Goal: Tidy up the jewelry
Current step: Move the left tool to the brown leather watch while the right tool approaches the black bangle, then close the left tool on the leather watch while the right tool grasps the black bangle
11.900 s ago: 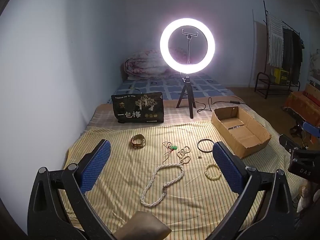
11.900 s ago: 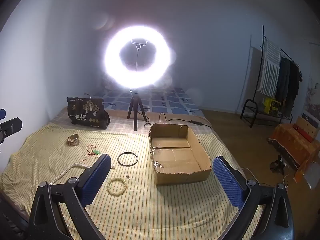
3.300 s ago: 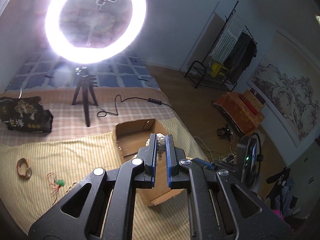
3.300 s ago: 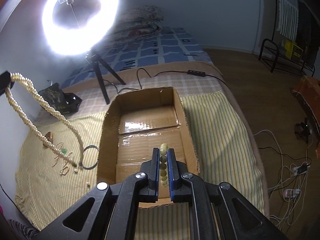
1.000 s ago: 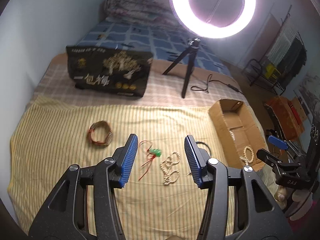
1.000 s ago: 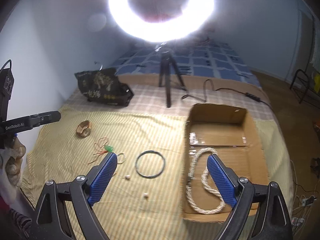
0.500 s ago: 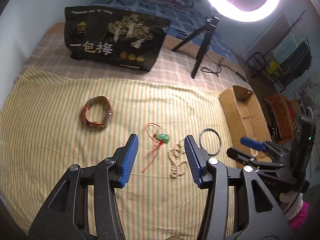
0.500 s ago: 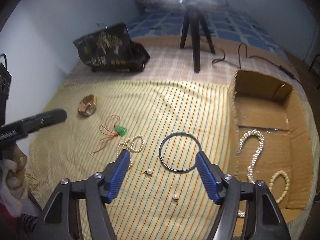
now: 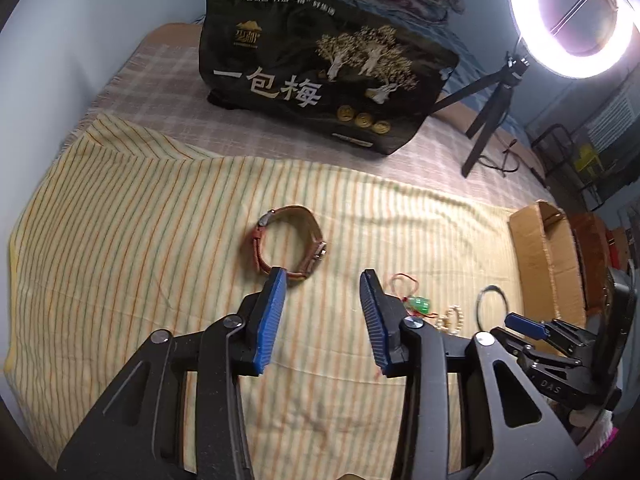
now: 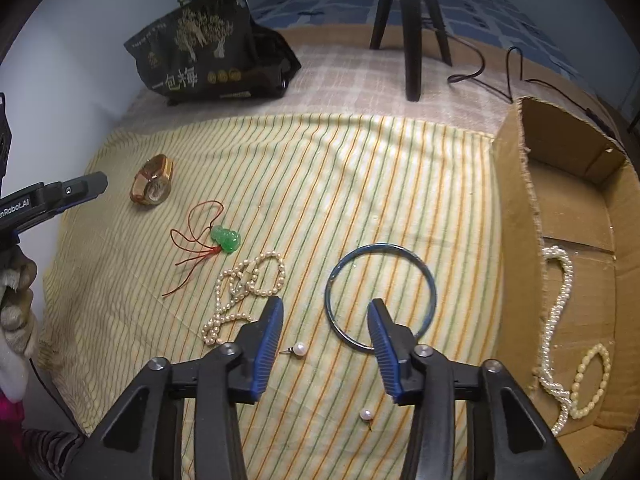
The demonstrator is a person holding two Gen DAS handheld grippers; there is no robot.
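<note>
My left gripper (image 9: 322,280) is open and empty, just short of a brown leather watch (image 9: 290,242) on the striped cloth. My right gripper (image 10: 326,308) is open and empty, its right finger over the near rim of a blue bangle (image 10: 380,296). A green jade pendant on red cord (image 10: 226,239), a small pearl strand (image 10: 244,288) and two loose pearl earrings (image 10: 299,349) lie on the cloth. The cardboard box (image 10: 516,184) at right holds a long pearl necklace (image 10: 558,304) and a bead bracelet (image 10: 592,380).
A black snack bag (image 9: 320,68) stands at the back of the bed. A ring light (image 9: 572,16) on a tripod (image 10: 412,32) with its cable stands behind the box. A clothes rack (image 9: 576,152) is at far right.
Both grippers have dropped closer to the cloth. The left has moved left toward the watch; the right has closed in on the bangle. Both stay open.
</note>
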